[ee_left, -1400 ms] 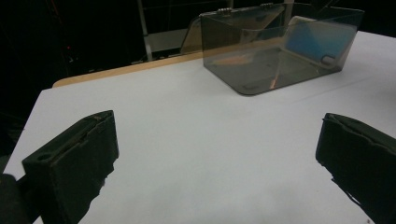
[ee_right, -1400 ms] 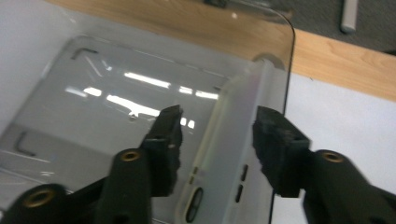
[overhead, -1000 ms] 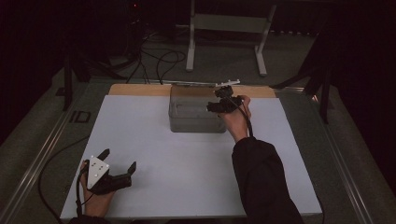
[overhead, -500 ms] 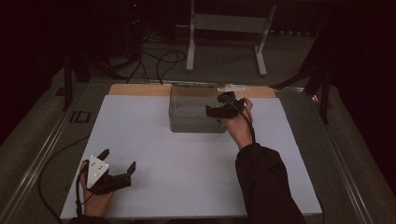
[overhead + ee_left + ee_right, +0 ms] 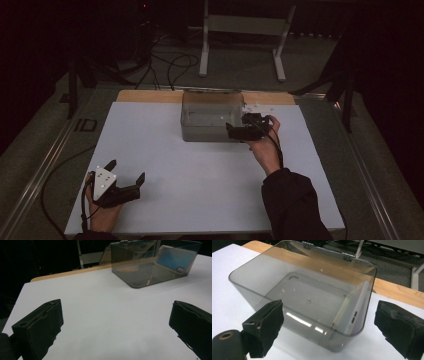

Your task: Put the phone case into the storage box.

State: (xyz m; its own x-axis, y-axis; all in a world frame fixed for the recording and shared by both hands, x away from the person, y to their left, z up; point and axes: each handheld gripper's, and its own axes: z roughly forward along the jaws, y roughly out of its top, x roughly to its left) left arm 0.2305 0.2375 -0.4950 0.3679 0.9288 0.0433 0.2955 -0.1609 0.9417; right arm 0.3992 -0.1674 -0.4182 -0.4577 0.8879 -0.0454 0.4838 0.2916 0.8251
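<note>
Broadly, the white desk point(image 5: 200, 165) carries one big thing: a smoky clear box point(image 5: 211, 122) at its far middle, lid swung up and back on its hinges toward the wooden edge. Its long axis runs across the desk, left to right as I sit.

Inside the box, a phone point(image 5: 355, 312) in a pale case stands on edge, leaning against the right-hand end wall; the left gripper view shows its blue back point(image 5: 175, 260) through the tinted wall. Apart from the phone the floor of the box looks bare, though reflections make that hard to be sure of.

My right gripper point(image 5: 239, 131) is by far the nearer one, sitting just at the box's front right corner, with its fingers point(image 5: 265, 325) spread wide and holding nothing. From them the phone lies ahead and a little to the right, behind the front wall, so I judge any reach for it has to come over the rim and down, with the fingers turned to close across the phone's thin faces.

My left gripper point(image 5: 125, 187) rests well apart, at the near left of the desk, its fingers point(image 5: 40, 327) also parted and empty, pointing toward the box
</note>
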